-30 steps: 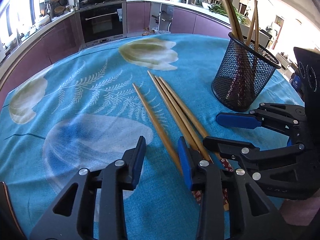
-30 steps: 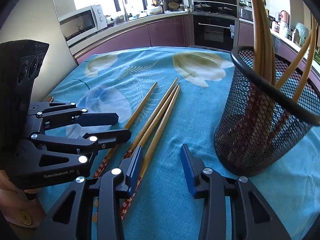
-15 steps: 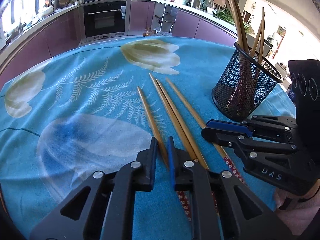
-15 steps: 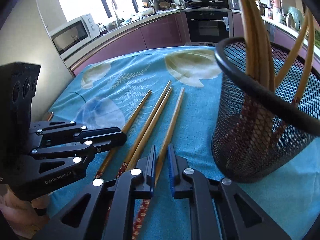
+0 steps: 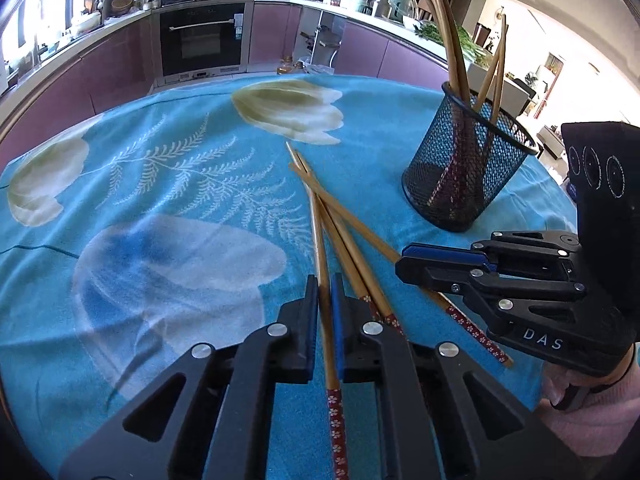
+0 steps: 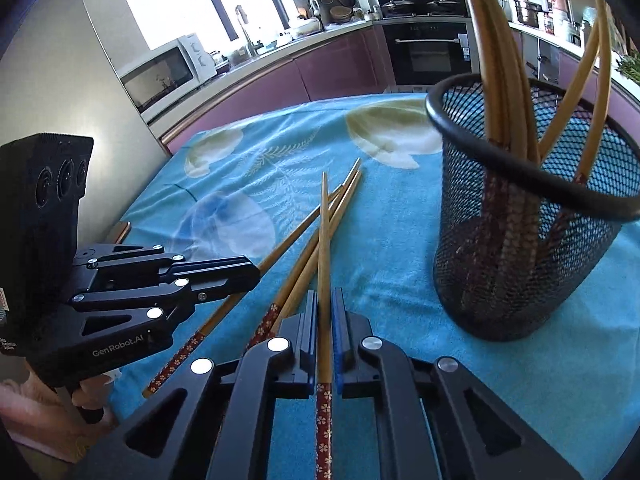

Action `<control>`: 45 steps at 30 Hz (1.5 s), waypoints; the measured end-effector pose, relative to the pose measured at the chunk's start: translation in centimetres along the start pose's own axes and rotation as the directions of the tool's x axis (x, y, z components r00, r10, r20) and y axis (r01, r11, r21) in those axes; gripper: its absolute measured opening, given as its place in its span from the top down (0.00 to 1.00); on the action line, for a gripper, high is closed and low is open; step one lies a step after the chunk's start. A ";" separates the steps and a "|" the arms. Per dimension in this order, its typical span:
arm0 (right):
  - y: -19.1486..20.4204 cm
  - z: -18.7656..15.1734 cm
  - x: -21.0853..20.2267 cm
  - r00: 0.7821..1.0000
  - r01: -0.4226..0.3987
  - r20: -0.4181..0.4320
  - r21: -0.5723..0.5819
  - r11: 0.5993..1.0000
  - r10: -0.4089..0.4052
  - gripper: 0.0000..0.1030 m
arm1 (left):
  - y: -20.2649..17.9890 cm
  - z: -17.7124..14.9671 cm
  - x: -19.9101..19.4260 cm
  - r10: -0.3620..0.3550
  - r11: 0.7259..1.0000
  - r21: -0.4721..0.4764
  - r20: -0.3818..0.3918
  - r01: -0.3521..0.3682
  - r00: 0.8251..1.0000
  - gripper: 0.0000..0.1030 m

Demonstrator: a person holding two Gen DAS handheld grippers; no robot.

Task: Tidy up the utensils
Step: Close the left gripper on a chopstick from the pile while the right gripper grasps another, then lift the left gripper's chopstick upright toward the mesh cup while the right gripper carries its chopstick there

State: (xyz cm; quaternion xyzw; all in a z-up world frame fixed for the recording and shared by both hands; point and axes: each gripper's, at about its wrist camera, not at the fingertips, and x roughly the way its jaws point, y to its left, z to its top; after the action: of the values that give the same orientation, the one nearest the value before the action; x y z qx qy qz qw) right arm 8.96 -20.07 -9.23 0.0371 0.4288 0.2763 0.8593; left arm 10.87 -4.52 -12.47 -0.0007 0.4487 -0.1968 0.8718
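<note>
Beside the mesh holder [image 5: 466, 176], the left gripper [image 5: 325, 292] is clamping one chopstick [image 5: 320, 248]; the right gripper [image 6: 325, 308] is pinching another chopstick [image 6: 323, 240] (both jaws nearly closed).

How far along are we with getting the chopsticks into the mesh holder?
Done: several chopsticks already stand in the mesh holder. In hand: the left gripper is shut on one chopstick, and the right gripper is shut on another; both are low over the tablecloth. Left: carry those two to the holder, then the two loose chopsticks on the cloth.
</note>
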 end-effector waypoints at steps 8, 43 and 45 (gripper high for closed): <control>0.4 0.4 0.9 0.999 0.026 -0.019 -0.037 0.999 -0.027 0.92 | 0.0 0.4 1.0 -0.003 0.999 0.032 -0.038 0.005 0.999 0.85; -2.5 1.4 -10.6 0.960 0.034 0.277 0.000 0.999 -0.033 0.94 | -3.5 3.8 -8.9 -0.192 0.977 0.125 0.178 0.171 0.965 0.93; -2.6 1.5 -11.0 0.957 0.032 0.289 -0.001 0.999 -0.030 0.94 | -3.8 3.9 -9.4 -0.198 0.975 0.134 0.189 0.175 0.962 0.93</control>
State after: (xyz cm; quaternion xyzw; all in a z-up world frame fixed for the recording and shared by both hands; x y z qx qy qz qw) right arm 5.93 -27.59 -1.17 0.0679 0.2985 0.2557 0.9170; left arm 7.76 -5.45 -2.14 -0.0122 0.3440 -0.3027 0.8888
